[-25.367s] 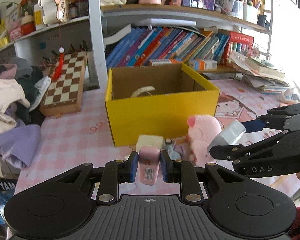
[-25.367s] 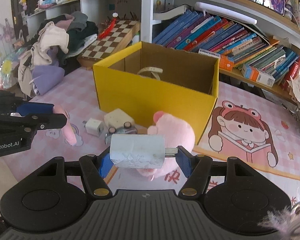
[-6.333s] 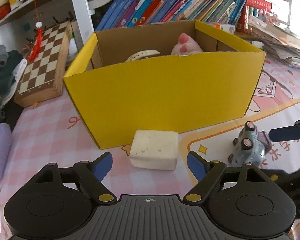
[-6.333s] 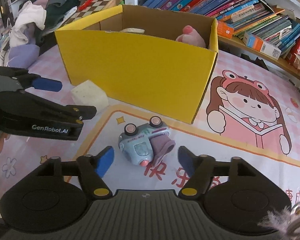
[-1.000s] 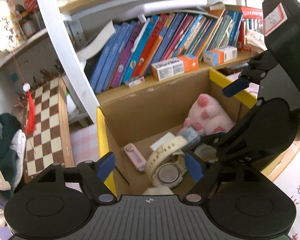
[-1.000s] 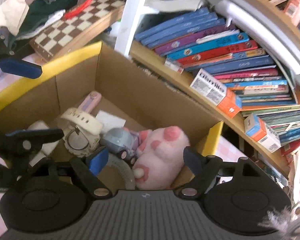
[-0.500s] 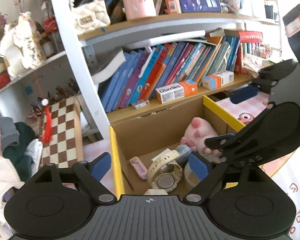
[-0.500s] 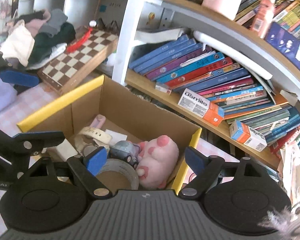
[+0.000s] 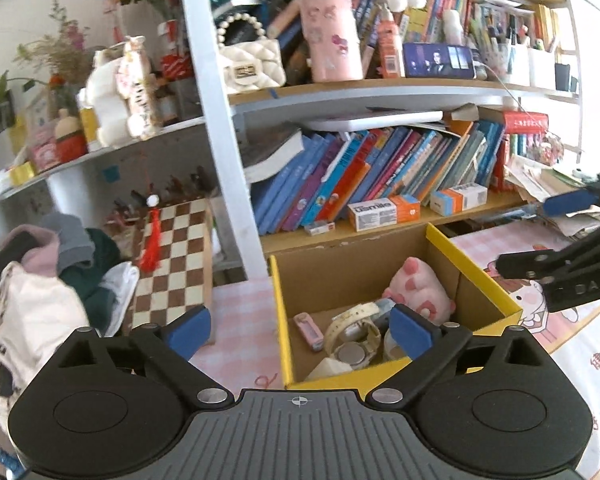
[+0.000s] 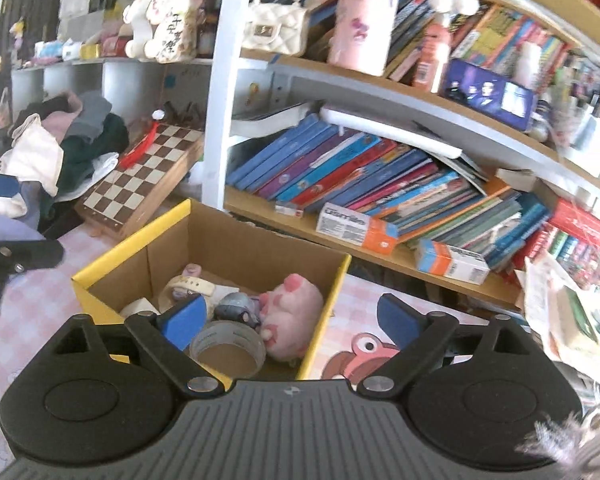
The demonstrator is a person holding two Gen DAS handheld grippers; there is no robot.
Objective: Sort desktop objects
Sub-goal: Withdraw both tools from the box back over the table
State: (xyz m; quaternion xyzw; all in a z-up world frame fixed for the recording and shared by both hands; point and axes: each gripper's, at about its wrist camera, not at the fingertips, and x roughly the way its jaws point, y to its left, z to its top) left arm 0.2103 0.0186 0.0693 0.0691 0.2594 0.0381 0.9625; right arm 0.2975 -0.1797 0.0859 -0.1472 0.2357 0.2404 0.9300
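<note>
Toys and small things sit inside the yellow box (image 10: pixel 324 300): a pink pig (image 10: pixel 294 296), a little car (image 10: pixel 236 306), a tape roll (image 10: pixel 228 348), a watch (image 9: pixel 354 322). My left gripper (image 9: pixel 300 330) and my right gripper (image 10: pixel 290 318) are both wide apart and hold nothing. The box is below and in front of both. I see nothing loose on the pink mat (image 9: pixel 236 312) beside it.

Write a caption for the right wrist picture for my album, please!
Open right gripper above a yellow box holding a pink plush pig, tape roll and toy car.
</note>
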